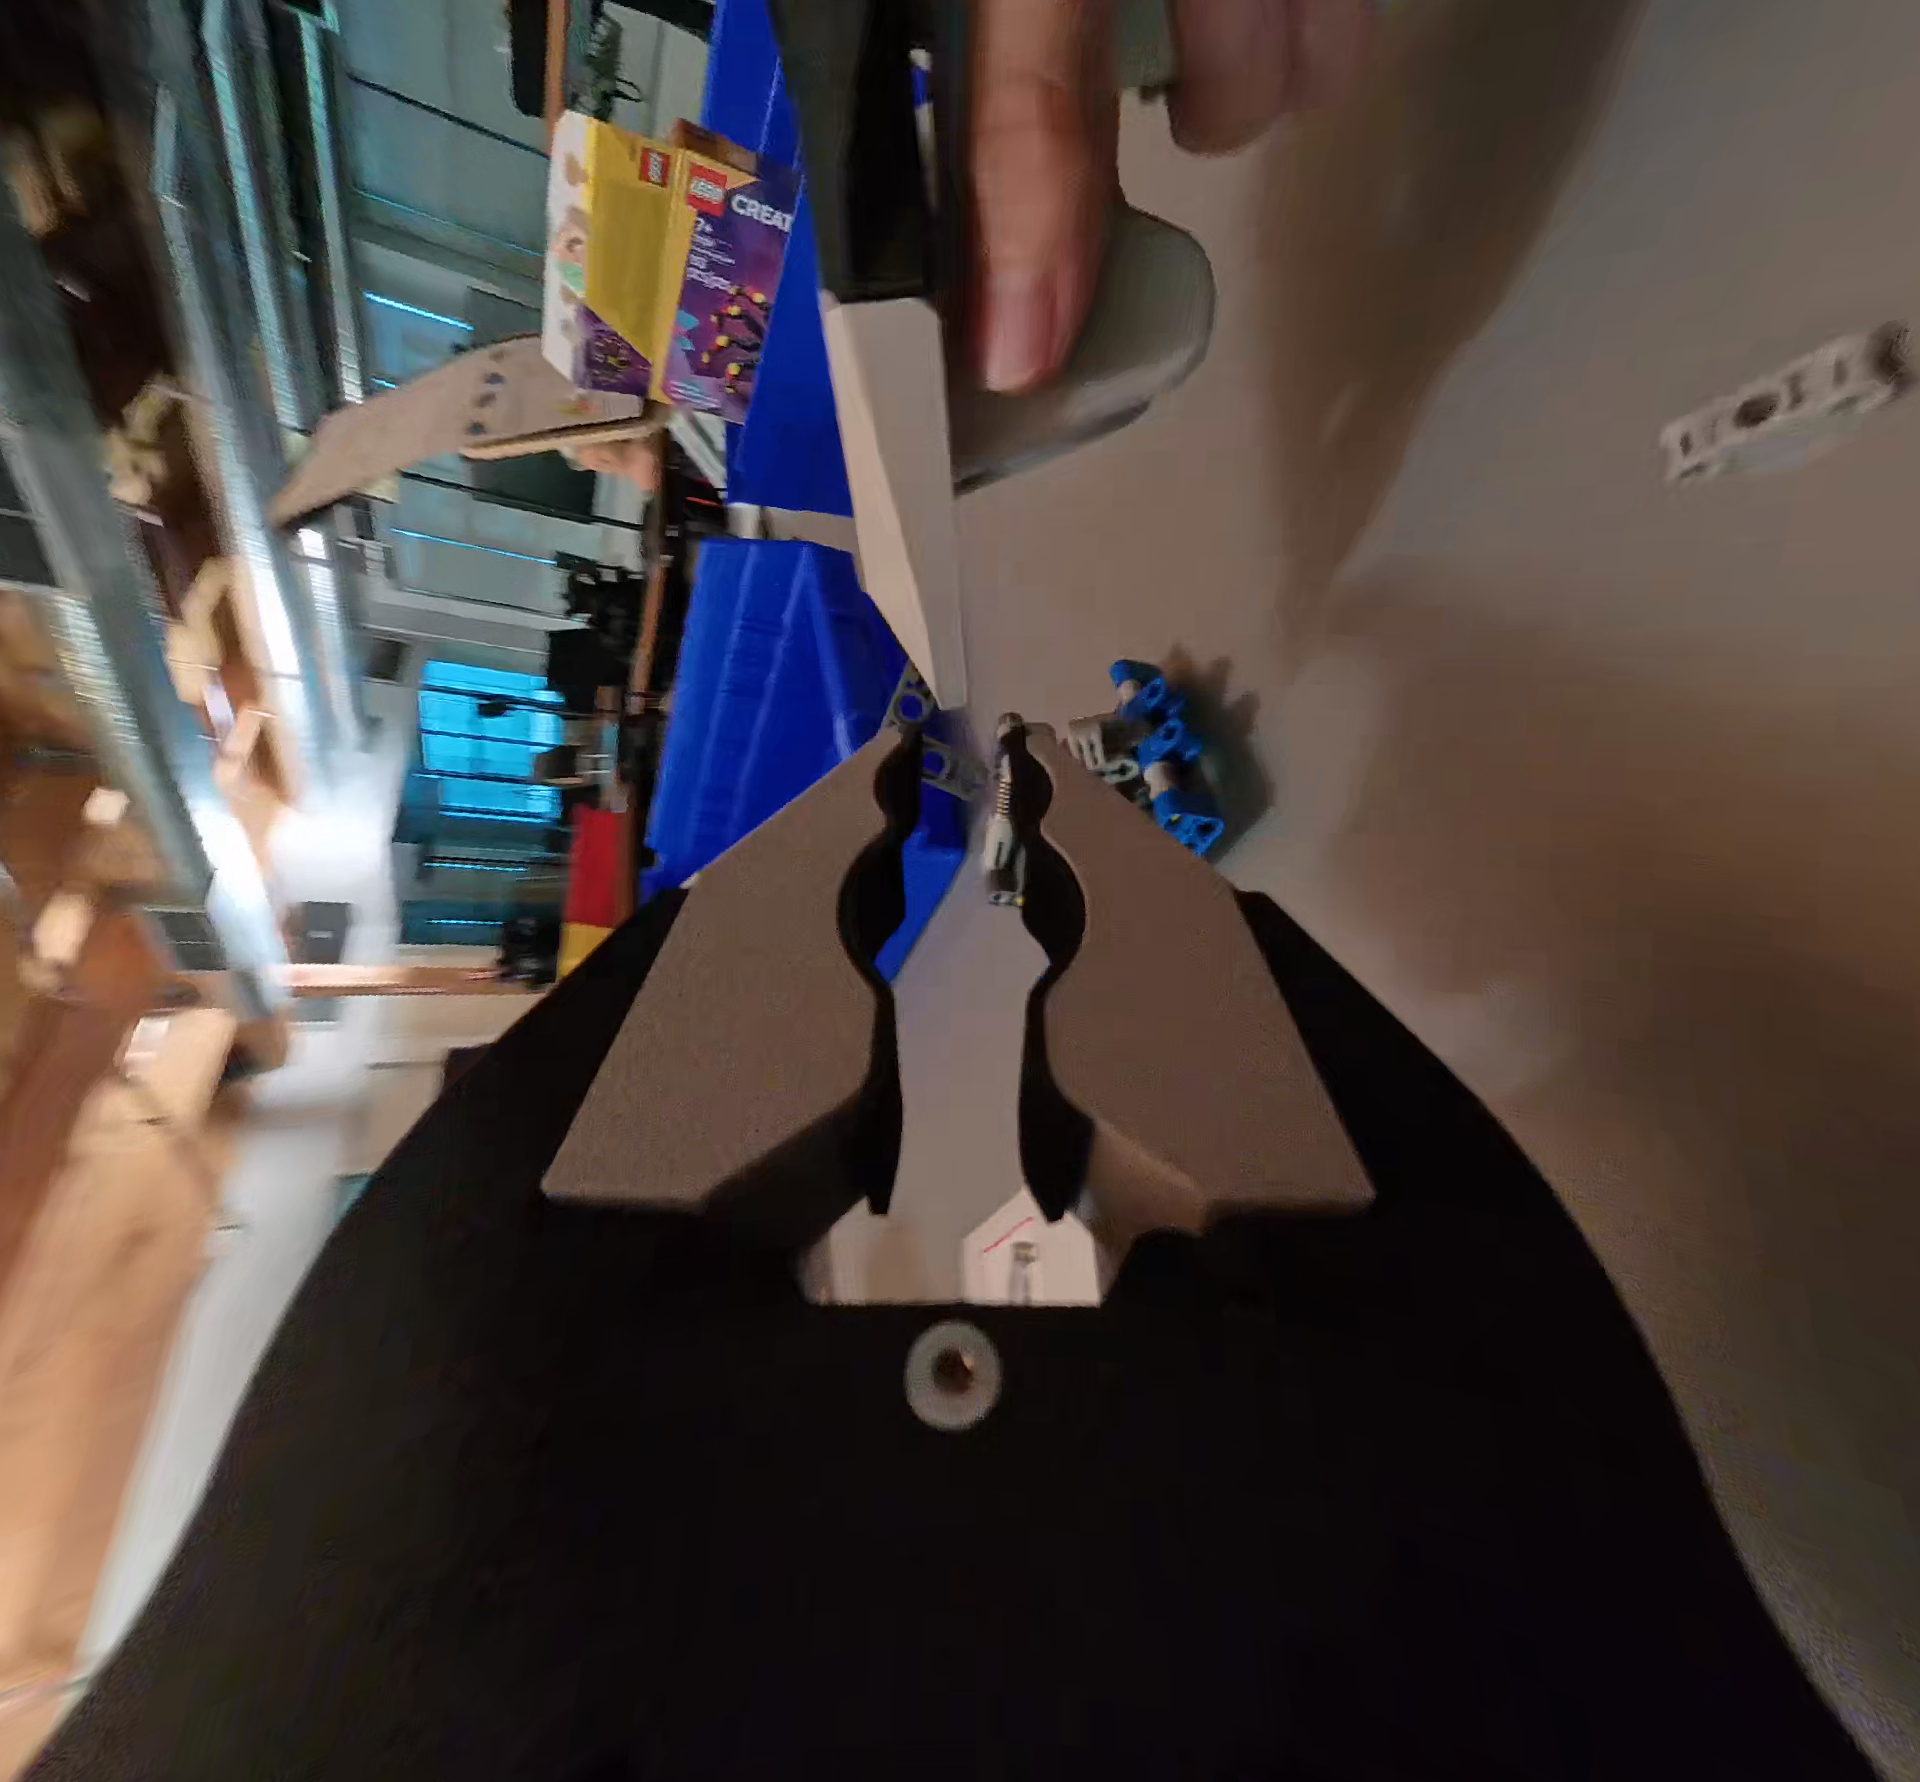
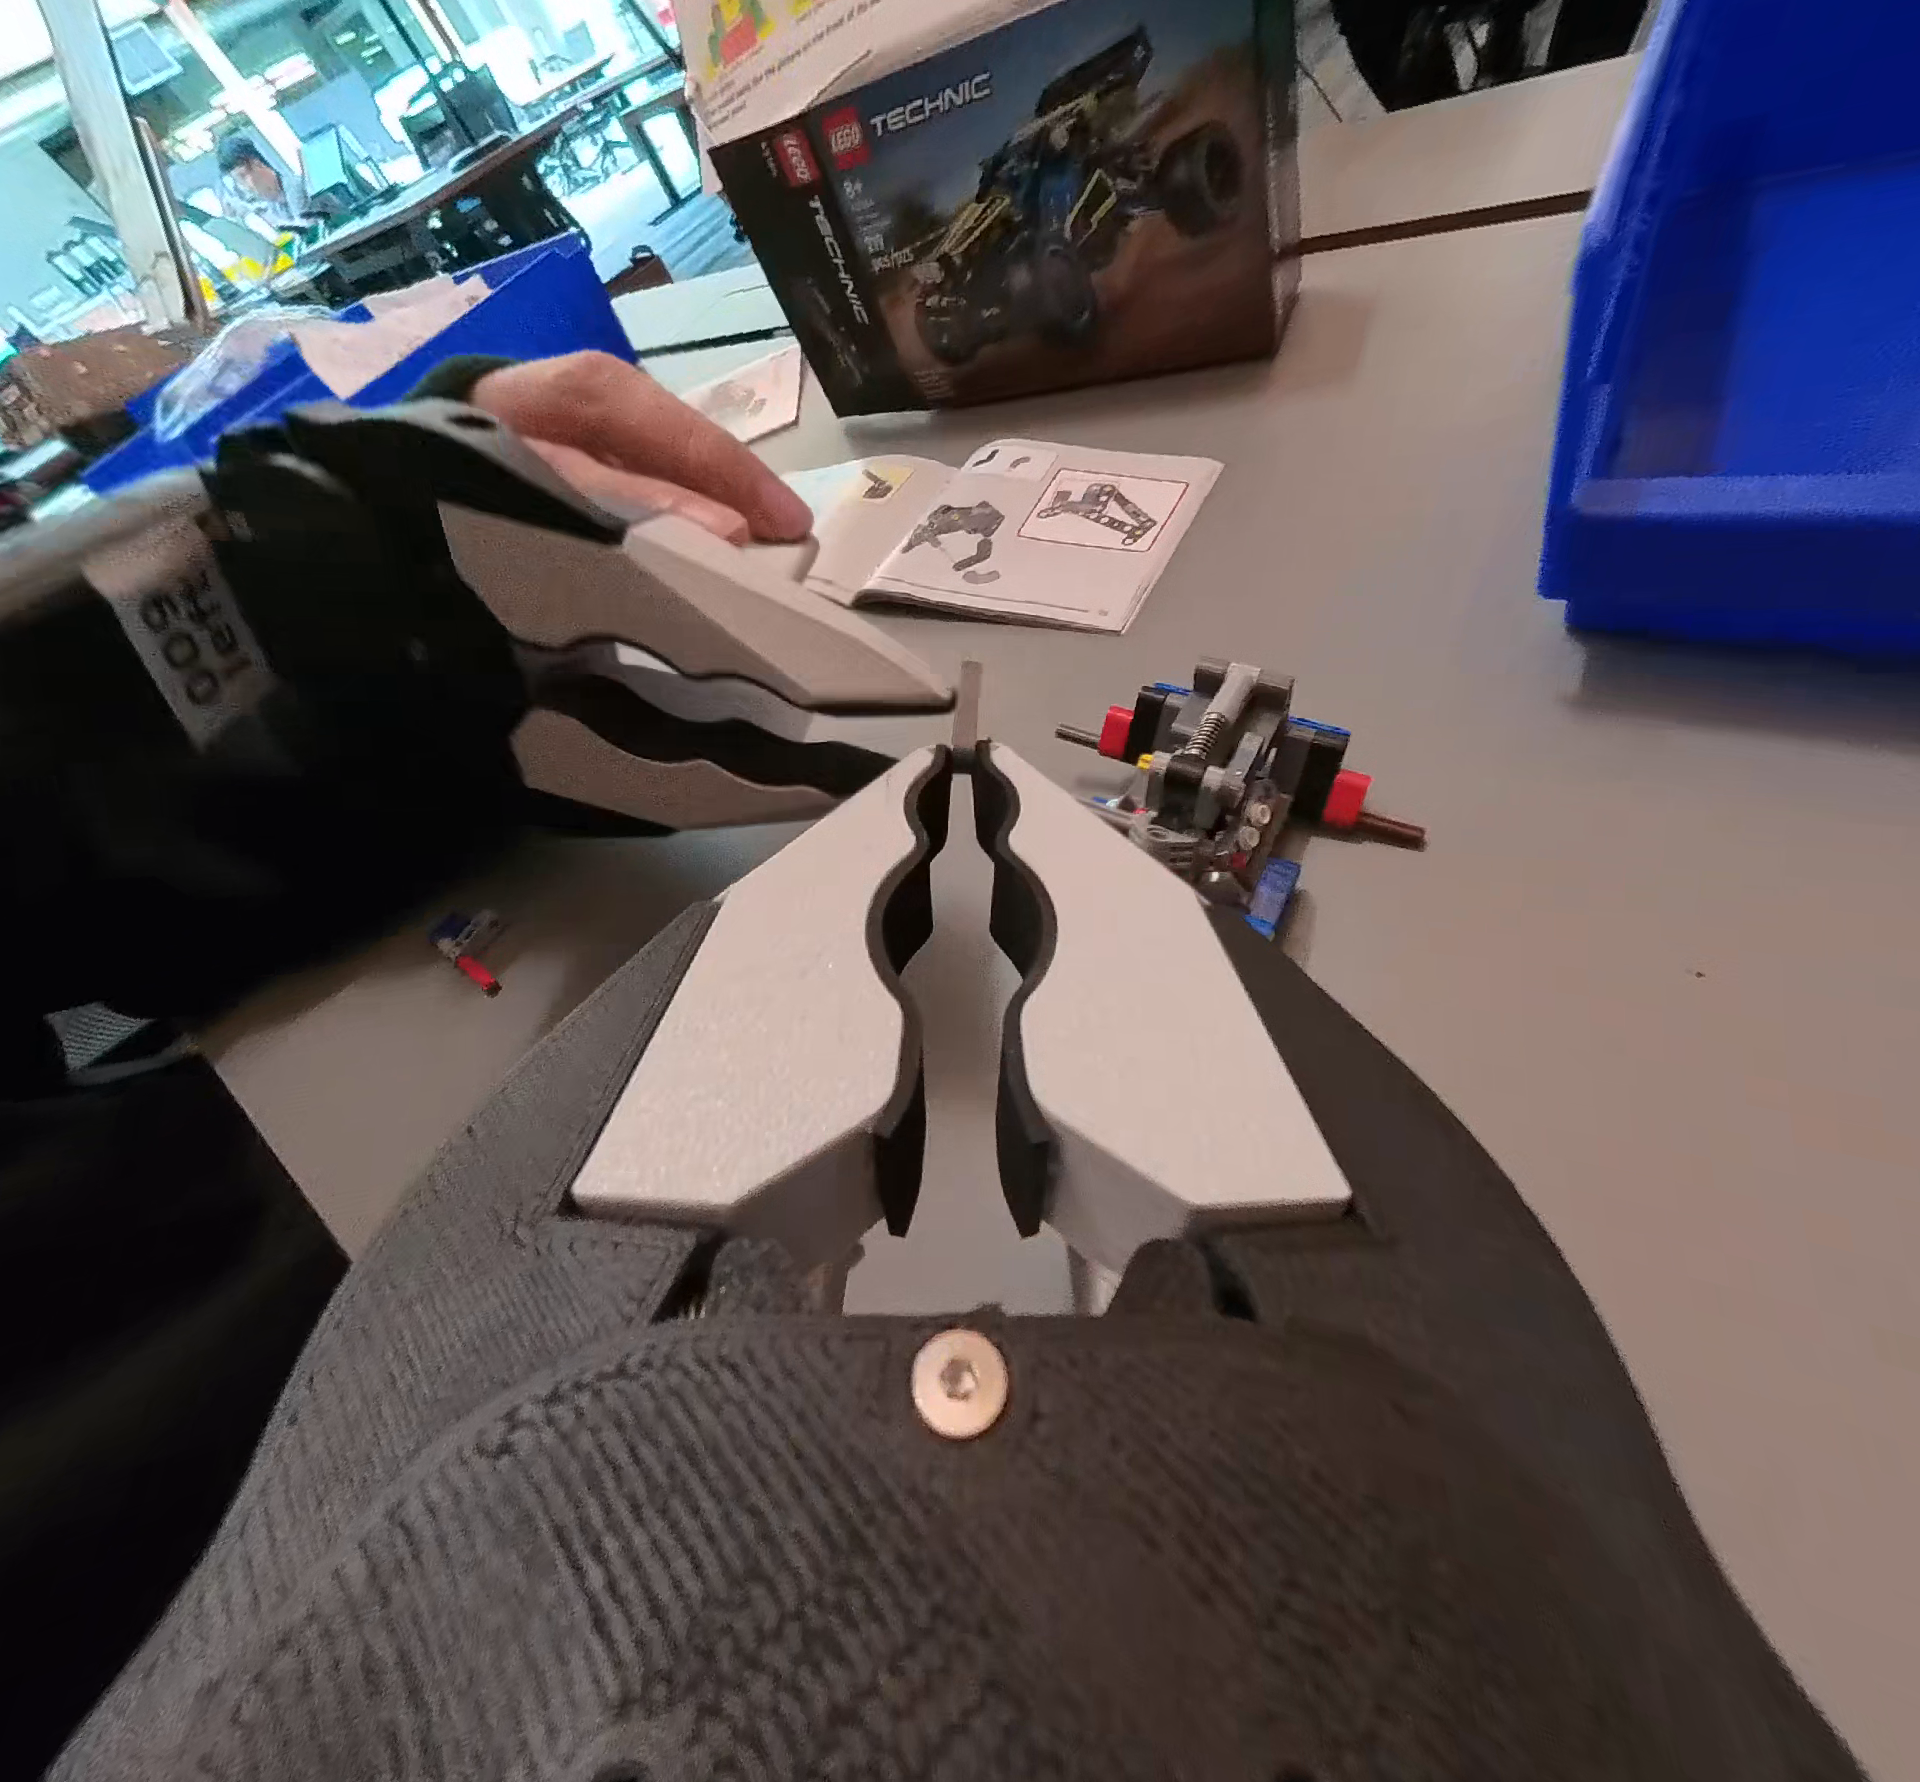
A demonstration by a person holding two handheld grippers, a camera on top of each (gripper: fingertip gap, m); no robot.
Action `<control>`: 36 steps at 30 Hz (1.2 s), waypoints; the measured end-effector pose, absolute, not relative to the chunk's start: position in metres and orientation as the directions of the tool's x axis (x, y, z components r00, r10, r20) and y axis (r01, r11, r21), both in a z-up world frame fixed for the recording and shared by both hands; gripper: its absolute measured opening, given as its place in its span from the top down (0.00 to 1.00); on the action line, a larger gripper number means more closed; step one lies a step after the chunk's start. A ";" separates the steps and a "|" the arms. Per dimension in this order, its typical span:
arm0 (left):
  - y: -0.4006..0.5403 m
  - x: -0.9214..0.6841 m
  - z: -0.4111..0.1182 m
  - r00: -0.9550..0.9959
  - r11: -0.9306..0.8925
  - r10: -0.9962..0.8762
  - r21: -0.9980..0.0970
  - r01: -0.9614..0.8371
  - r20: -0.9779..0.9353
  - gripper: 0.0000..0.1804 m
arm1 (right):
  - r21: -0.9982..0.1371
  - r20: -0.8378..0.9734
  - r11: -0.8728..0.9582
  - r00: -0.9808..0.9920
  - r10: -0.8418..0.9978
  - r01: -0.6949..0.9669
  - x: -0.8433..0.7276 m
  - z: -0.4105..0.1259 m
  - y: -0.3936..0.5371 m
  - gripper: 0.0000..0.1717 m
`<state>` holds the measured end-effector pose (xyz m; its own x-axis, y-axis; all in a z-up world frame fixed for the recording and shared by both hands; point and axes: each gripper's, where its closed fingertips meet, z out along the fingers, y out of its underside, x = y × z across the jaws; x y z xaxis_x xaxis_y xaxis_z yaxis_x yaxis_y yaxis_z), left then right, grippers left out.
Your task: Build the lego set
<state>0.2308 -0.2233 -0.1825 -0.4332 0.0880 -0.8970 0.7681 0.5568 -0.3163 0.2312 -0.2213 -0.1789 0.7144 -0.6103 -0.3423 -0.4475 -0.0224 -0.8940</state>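
My right gripper (image 2: pixel 964 753) is shut on a thin grey holed beam (image 2: pixel 971 702) that sticks out past its fingertips. My left gripper (image 2: pixel 914 730) reaches in from the left with its jaws apart, and its upper fingertip (image 2: pixel 930 693) is right beside the beam. In the left wrist view my left gripper (image 1: pixel 977 745) is open. The beam (image 1: pixel 923 733) hangs at the tip of the right gripper (image 1: pixel 940 683), just off my left finger. A small brick model (image 2: pixel 1236 766) with a spring, red ends and blue parts sits on the table just beyond; it also shows in the left wrist view (image 1: pixel 1153 766).
An open instruction booklet (image 2: pixel 1018 537) and a toy box (image 2: pixel 1039 246) lie behind the model. A blue bin (image 2: pixel 1745 330) stands at the right, more blue bins (image 1: pixel 769 652) farther off. Small loose pieces (image 2: pixel 468 948) and a grey beam (image 1: pixel 1777 407) lie on the grey table (image 2: pixel 1558 1005).
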 end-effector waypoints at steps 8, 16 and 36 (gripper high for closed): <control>-0.226 0.230 -0.180 -0.245 0.549 0.097 -0.154 0.822 -0.965 0.95 | -0.859 -0.388 -0.044 0.704 -0.595 -0.510 0.227 -0.187 -0.220 1.00; -0.224 0.228 -0.185 -0.229 0.544 0.140 -0.118 0.831 -0.963 0.98 | -0.845 -0.406 -0.048 0.698 -0.590 -0.532 0.226 -0.192 -0.216 1.00; -0.226 0.229 -0.204 -0.066 0.511 0.215 0.055 0.858 -0.974 0.99 | -0.813 -0.404 -0.095 0.674 -0.618 -0.575 0.228 -0.210 -0.217 1.00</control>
<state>0.2289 -0.2263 -0.2043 -0.0661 0.2150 -0.9744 0.8576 0.5115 0.0547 0.2281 -0.2174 -0.2102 0.6740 -0.6184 -0.4041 -0.5745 -0.0949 -0.8130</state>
